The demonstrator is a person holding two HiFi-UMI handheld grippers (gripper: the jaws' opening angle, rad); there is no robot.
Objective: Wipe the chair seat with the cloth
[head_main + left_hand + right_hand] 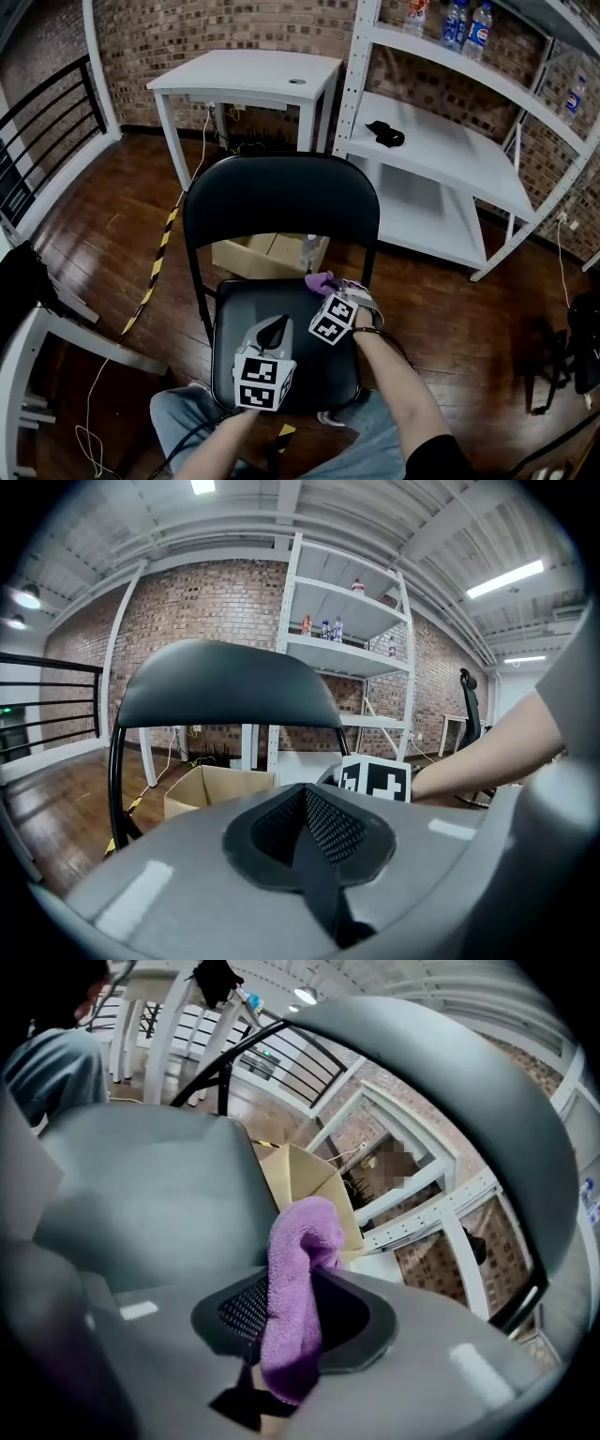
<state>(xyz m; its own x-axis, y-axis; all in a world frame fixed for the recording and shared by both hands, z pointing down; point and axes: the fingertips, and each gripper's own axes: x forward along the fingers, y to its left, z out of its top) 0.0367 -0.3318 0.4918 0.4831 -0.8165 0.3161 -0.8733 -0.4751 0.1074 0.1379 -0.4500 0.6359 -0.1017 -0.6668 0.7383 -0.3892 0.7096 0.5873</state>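
Observation:
A black folding chair stands in front of me, its seat (309, 375) under both grippers and its backrest (281, 199) upright behind. My right gripper (330, 284) is shut on a purple cloth (320, 279) at the seat's back right corner; the cloth (298, 1279) hangs folded between its jaws. My left gripper (277, 328) hovers over the seat's front middle, jaws shut with nothing in them. In the left gripper view the closed jaws (306, 832) point at the backrest (220, 688), and the right gripper's marker cube (377, 780) shows to the right.
A cardboard box (267, 253) sits on the wooden floor behind the chair. A white table (246, 77) stands further back, white shelving (441, 141) with bottles (466, 23) at right. A black railing (37, 141) lines the left. My knees (187, 412) are against the seat's front.

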